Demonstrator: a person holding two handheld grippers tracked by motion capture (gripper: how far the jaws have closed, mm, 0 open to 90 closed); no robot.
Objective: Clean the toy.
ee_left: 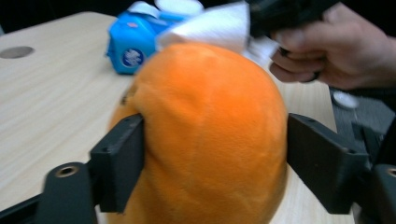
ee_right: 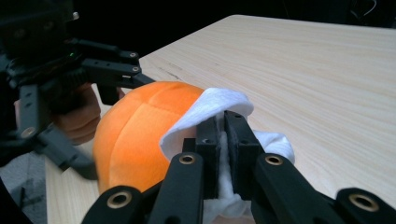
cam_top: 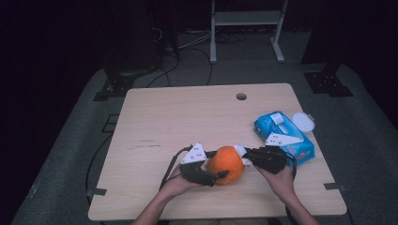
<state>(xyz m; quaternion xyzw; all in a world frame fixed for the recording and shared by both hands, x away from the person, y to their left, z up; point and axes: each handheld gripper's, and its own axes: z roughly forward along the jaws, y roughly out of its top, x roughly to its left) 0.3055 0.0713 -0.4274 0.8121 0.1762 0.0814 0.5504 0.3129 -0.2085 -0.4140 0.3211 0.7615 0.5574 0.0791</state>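
Note:
An orange plush ball [cam_top: 226, 164] [ee_left: 205, 135] [ee_right: 135, 130] rests near the table's front edge. My left gripper [cam_top: 213, 176] [ee_left: 215, 158] is shut on it, one jaw on each side. My right gripper [cam_top: 246, 157] [ee_right: 223, 135] is shut on a white tissue [cam_top: 240, 150] [ee_left: 210, 28] [ee_right: 210, 116], which lies against the ball's top right side. In the right gripper view the left gripper [ee_right: 70, 65] and the hand that holds it show behind the ball.
A blue tissue pack [cam_top: 284, 136] [ee_left: 135, 42] lies on the wooden table [cam_top: 187, 122] just right of the right gripper, with a round white lid [cam_top: 303, 123] beside it. A cable hole [cam_top: 241, 96] is at the table's far edge. A metal frame stands on the floor beyond.

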